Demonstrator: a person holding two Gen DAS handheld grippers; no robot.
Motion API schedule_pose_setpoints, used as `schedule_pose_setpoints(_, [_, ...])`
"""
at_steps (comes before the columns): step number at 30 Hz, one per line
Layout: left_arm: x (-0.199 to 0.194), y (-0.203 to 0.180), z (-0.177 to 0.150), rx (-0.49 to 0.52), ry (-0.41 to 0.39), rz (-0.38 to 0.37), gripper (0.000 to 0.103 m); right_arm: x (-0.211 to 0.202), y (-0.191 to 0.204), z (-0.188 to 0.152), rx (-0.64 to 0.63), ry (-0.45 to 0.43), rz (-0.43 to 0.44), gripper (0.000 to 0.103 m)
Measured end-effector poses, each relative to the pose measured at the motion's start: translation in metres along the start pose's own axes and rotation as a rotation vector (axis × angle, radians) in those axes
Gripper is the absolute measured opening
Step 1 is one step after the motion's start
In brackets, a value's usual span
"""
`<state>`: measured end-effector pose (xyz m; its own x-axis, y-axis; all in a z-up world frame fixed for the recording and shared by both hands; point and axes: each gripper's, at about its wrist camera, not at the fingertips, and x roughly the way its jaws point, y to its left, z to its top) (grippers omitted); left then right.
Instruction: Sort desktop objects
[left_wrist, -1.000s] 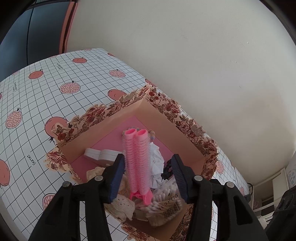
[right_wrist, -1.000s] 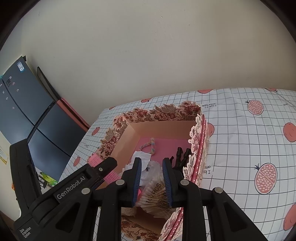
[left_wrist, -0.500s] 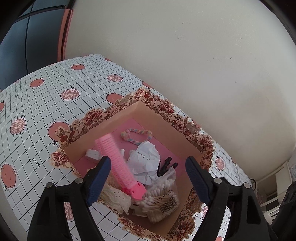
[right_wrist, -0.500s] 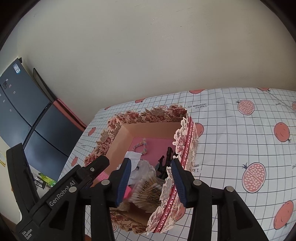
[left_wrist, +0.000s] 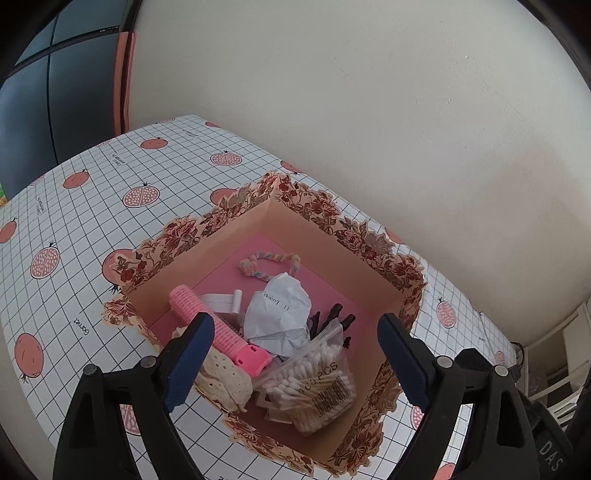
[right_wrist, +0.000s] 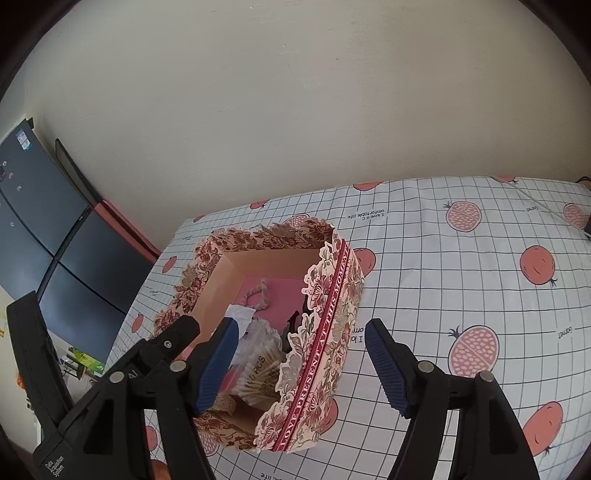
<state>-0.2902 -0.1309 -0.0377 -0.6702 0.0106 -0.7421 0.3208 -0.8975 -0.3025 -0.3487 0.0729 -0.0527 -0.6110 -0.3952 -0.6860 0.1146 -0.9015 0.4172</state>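
Observation:
A floral cardboard box (left_wrist: 306, 206) (right_wrist: 325, 317) stands on the pomegranate tablecloth. Inside lie a pink hair roller (left_wrist: 218, 325), crumpled white paper (left_wrist: 280, 314), a bag of cotton swabs (left_wrist: 317, 384) (right_wrist: 258, 373), a pastel rope ring (left_wrist: 269, 260) (right_wrist: 256, 295), black clips (left_wrist: 328, 317), cream lace (left_wrist: 225, 384) and a white piece (left_wrist: 221, 299). My left gripper (left_wrist: 295, 362) is open and empty above the box's near side. My right gripper (right_wrist: 301, 365) is open and empty, its fingers either side of the box's right wall. The left gripper's black body (right_wrist: 110, 387) shows at the left of the right wrist view.
The tablecloth (right_wrist: 461, 295) spreads right of the box and left of it (left_wrist: 74, 221). A cream wall is close behind. Dark panels (right_wrist: 55, 258) stand at the far left. White furniture (left_wrist: 565, 350) sits at the right edge.
My left gripper opened and let go of the pink hair roller, which now lies in the box. My right gripper also opened wide. Both pulled back and up from the box.

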Motion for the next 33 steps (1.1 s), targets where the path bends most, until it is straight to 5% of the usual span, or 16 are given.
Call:
schedule_pose_setpoints(16, [-0.012, -0.016, -0.009, 0.032, -0.030, 0.060, 0.103, -0.026, -0.021, 0.008, -0.016, -0.014, -0.037, 0.099])
schedule_pose_setpoints(33, [-0.036, -0.047, -0.028, 0.105, -0.041, 0.087, 0.103, -0.063, -0.039, 0.011, -0.104, -0.032, -0.110, 0.103])
